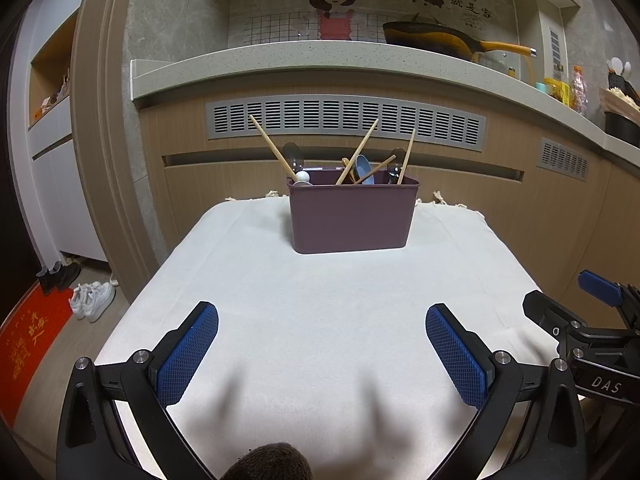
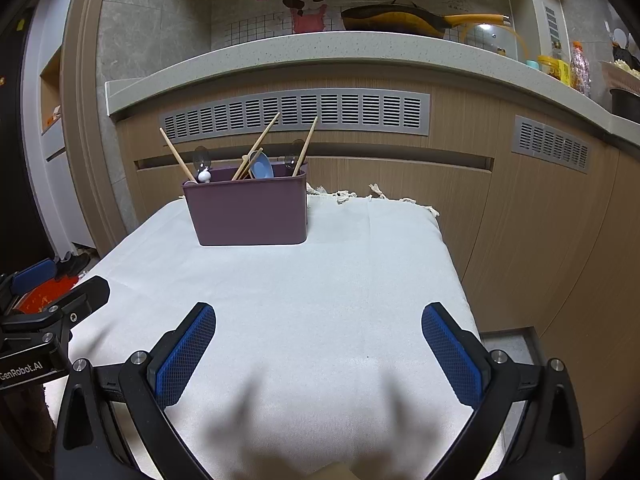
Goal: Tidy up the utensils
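A wood-panelled kitchen counter (image 1: pixel 360 68) w/ a speckled grey top and slatted vents ran across the background, a black-and-yellow frying pan (image 1: pixel 436 40) resting on it at right. In front stood a table under a white cloth (image 1: pixel 312 300), its fringed far edge just behind the bin.

Both grippers hung low over the near end of the cloth, side by side. The left gripper (image 1: pixel 322 354) had its jaws spread wide, blue textured pads (image 1: pixel 188 354) facing inward w/ nothing between them. The right gripper (image 2: pixel 319 352) was likewise spread wide and empty, blue pads (image 2: pixel 452 354) showing; only shadows lay on the cloth between the fingers.

A purple rectangular caddy (image 1: pixel 352 216) sat upright at the far centre of the table, well apart from both grippers. The utensils were all inside it, sticking up past the rim. Wooden chopsticks (image 1: pixel 356 156) leaned at various angles: one tilted left at the bin's left end, others crossing near the middle, one leaning right at the right end. A light-blue spoon (image 1: pixel 366 168) stood bowl-up near the middle. Clear plastic spoons (image 1: pixel 292 156) poked up at the left and right ends. A small white round-headed piece (image 1: pixel 303 177) sat at the rim in the left corner; what it was could not be told.

White sneakers (image 1: pixel 92 296) and a red mat (image 1: pixel 30 344) lay on the floor at left.
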A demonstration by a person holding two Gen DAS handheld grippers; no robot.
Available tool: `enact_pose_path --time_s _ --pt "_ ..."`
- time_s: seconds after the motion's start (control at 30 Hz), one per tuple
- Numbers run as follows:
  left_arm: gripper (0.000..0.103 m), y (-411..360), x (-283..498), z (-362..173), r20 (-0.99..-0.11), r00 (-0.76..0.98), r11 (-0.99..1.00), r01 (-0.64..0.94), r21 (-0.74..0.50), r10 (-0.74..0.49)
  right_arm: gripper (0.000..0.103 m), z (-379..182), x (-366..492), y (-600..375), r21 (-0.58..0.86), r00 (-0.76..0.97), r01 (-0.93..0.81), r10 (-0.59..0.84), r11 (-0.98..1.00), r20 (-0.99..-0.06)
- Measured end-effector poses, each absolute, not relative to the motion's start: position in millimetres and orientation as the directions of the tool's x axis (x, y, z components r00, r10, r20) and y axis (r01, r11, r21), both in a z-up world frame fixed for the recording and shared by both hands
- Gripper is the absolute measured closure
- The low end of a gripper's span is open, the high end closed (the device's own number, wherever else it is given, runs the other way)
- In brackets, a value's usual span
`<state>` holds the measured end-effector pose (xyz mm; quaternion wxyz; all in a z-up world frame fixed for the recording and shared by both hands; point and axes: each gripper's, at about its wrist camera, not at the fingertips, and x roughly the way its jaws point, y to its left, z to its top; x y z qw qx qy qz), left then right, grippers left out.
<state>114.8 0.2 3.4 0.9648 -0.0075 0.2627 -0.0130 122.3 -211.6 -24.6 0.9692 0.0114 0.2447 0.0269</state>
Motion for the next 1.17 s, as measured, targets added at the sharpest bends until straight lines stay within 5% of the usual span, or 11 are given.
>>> enact_pose_path --time_s 1.17 --pt "0.0 -1.9 110.7 8.1 -0.5 0.865 1.0 0.024 -0.013 -0.028 0.001 -19.3 118.6 -216.3 0.041 0.889 -0.063 0.075 0.997 -0.451"
